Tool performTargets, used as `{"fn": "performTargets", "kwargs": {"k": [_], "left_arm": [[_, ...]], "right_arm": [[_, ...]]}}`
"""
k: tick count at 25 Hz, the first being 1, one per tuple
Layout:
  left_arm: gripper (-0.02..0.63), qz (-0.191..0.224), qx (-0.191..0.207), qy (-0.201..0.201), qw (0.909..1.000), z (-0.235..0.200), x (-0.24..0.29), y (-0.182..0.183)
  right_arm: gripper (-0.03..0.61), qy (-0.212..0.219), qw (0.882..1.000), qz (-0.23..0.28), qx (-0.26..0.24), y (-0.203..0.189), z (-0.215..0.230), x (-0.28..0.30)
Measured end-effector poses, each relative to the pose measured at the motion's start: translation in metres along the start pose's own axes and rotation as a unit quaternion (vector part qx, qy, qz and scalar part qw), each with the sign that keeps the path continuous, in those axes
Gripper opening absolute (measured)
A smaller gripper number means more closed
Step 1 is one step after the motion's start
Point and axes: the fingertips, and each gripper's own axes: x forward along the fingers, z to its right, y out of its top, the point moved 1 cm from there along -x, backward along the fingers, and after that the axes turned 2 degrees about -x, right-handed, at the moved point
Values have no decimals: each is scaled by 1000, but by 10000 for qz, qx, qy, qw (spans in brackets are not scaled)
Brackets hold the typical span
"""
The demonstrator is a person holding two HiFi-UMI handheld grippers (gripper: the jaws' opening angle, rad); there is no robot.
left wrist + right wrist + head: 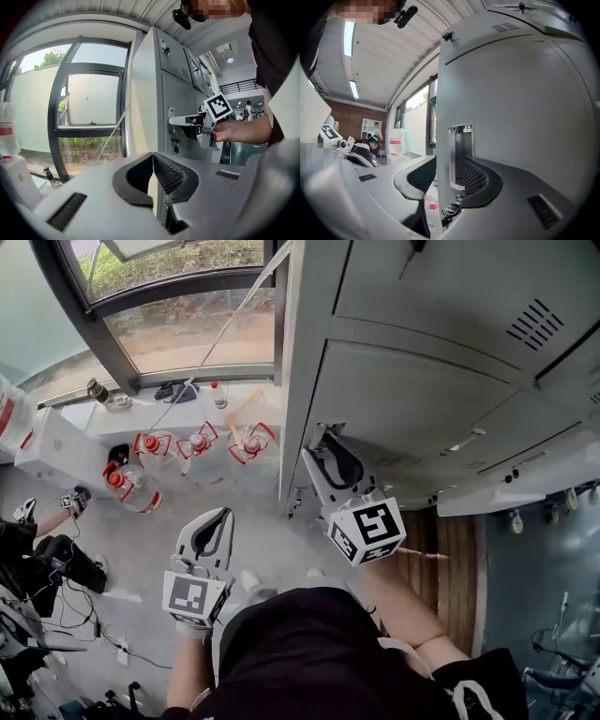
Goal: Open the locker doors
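Note:
A bank of grey lockers [412,381] fills the upper right of the head view. My right gripper [327,441] reaches to the left edge of a locker door [515,108]. Its jaws stand apart around that edge: one pad sits in the recessed metal handle [459,152], the other stays clear on the outer side. A key [449,209] hangs in the lock just below. In the left gripper view the right gripper [174,121] shows at that handle. My left gripper [219,516] hangs lower and left of the lockers, shut and empty, its pads meeting [152,158].
Several water jugs with red handles [197,442] stand on the floor by the window [178,324]. A person [37,554] sits at the far left among cables. Another locker door [511,486] at the right stands ajar, with key tags [516,521] below it.

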Motion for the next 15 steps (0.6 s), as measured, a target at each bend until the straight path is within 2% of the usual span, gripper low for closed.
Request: {"fn": "performTargets", "kwargs": {"k": [6,15], "left_arm": [[18,110,64,-352,9993,-15,5,2],[18,154,-40,-539,9984,-33,-6,0]], "right_arm": [[176,-393,9992,-43,-29,1,3,14],[179,-853,9963,64,92,4,1,22]]}}
